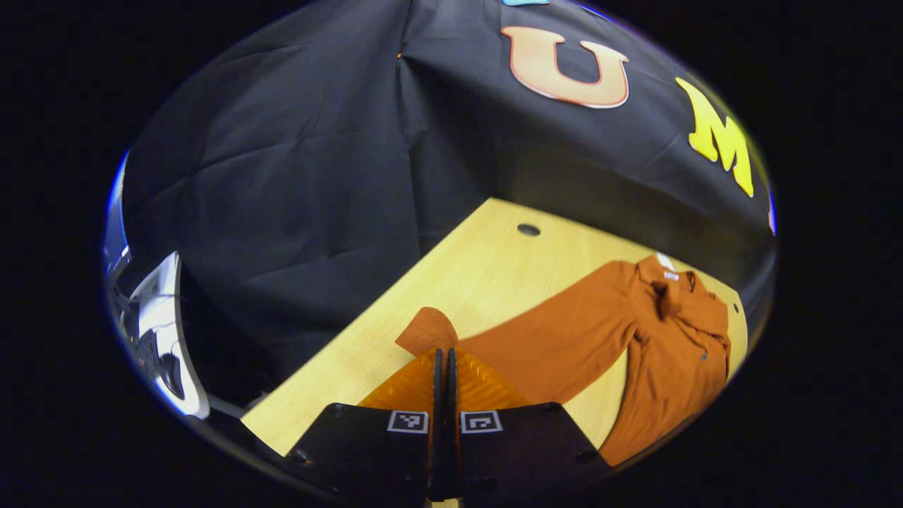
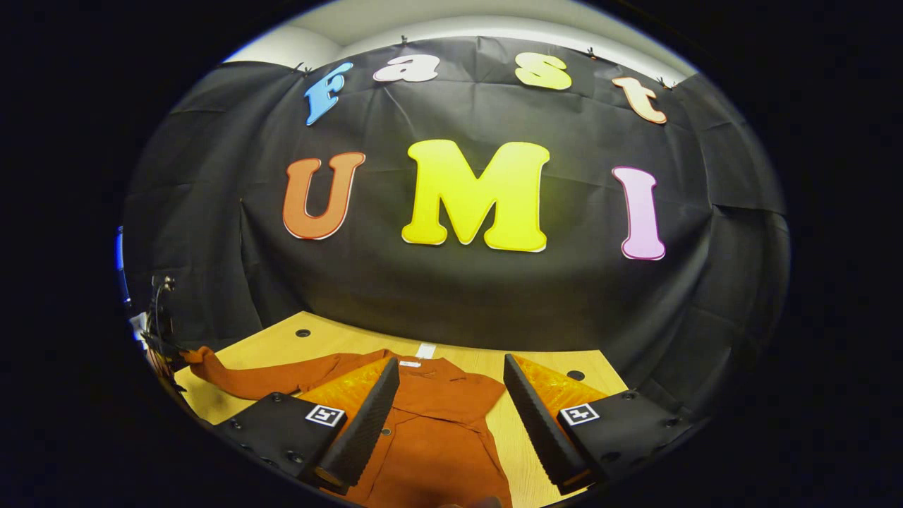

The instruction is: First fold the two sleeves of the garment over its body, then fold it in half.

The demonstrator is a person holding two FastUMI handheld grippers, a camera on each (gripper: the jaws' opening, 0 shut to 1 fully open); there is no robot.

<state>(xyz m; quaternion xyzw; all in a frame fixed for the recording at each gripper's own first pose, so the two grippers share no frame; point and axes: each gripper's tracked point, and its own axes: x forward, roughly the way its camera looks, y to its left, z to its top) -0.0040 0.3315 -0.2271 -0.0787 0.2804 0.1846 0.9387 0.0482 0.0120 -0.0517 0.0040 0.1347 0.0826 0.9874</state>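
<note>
A rust-orange long-sleeved shirt (image 1: pixel 677 353) lies on the light wooden table (image 1: pixel 480 268), collar toward the booth wall. One sleeve (image 1: pixel 564 331) stretches out from the body to my left gripper (image 1: pixel 444 351), whose fingers are pressed together on the cuff (image 1: pixel 427 328); the cuff end pokes out past the tips. In the right gripper view the shirt's body (image 2: pixel 437 437) lies straight ahead under my right gripper (image 2: pixel 450 363), which is open with nothing between its fingers. The stretched sleeve (image 2: pixel 268 377) runs off to the left there, its end slightly raised.
The table has round cable holes (image 1: pixel 528 229) (image 2: pixel 575 375) near its back edge, close to the black cloth wall. A white object (image 1: pixel 162 339) stands off the table's left side. Bare tabletop (image 2: pixel 522 458) shows on the shirt's right.
</note>
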